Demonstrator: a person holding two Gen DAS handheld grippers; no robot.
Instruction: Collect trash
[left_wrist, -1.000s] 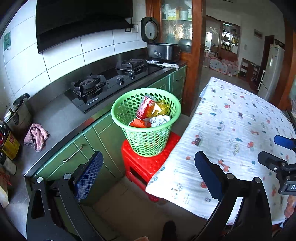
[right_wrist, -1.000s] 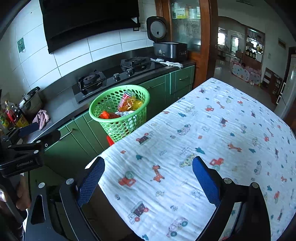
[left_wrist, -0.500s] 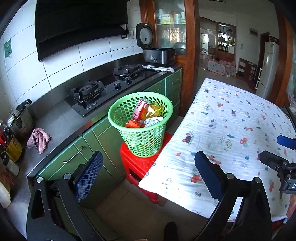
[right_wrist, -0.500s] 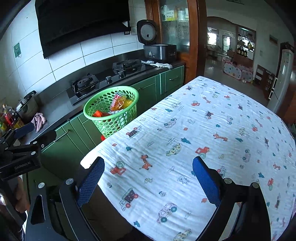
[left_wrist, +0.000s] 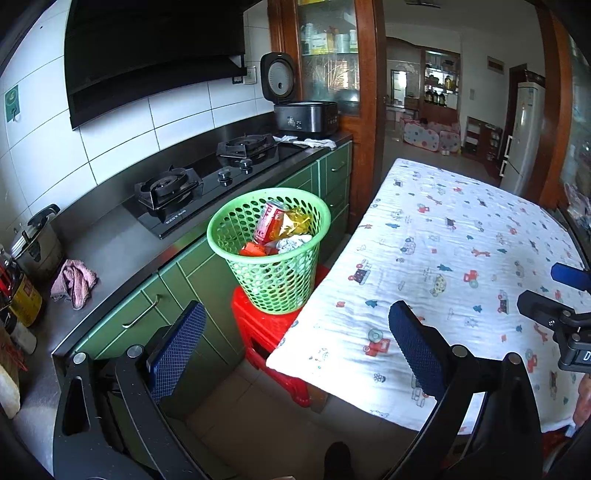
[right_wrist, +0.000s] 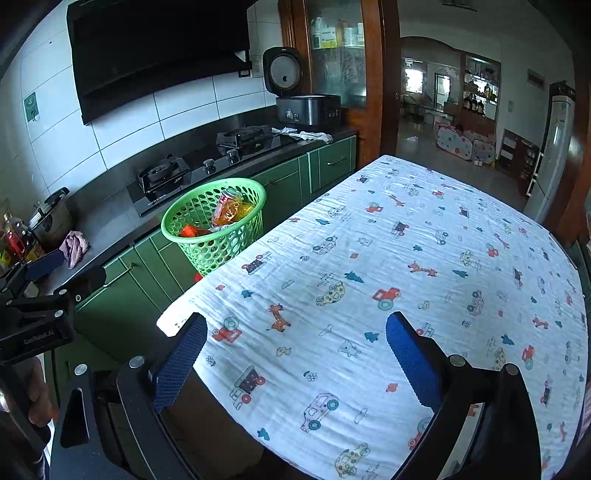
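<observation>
— Beside the table's near corner, the green basket (left_wrist: 268, 254) stands on a red stool (left_wrist: 271, 332), hard against the green cabinets (left_wrist: 147, 317). What is in it?

— A red can (left_wrist: 269, 222) leaning on the rim, a yellow wrapper (left_wrist: 291, 225), a crumpled white piece (left_wrist: 293, 243) and something orange-red (left_wrist: 255, 250). So the trash sits in the basket, and the patterned tablecloth (right_wrist: 406, 258) shows nothing lying on it, as far as the right wrist view reaches.

— And the tongs?

— The left gripper (left_wrist: 295, 339) is released, its blue pads spread wide with nothing between them, held above the floor gap short of the stool. The right gripper (right_wrist: 295, 347) is likewise spread and empty, hanging over the near end of the table. Each shows at the edge of the other's view, well apart.

— Which step would that be, then?

— It looks like the close of the collecting: everything visible is already dropped in, and both tools are free. The far edge of the table is bent by the lens, so a small scrap there may go unseen.

— What does the next move call for?

— Probably a look along the cloth and the counter (left_wrist: 122, 251), where a pink rag (left_wrist: 74, 280) lies, though that reads as a cloth, not litter. If something turns up, the nearer gripper must come down over it with jaws wide, close, and carry it across to the basket's mouth.
</observation>
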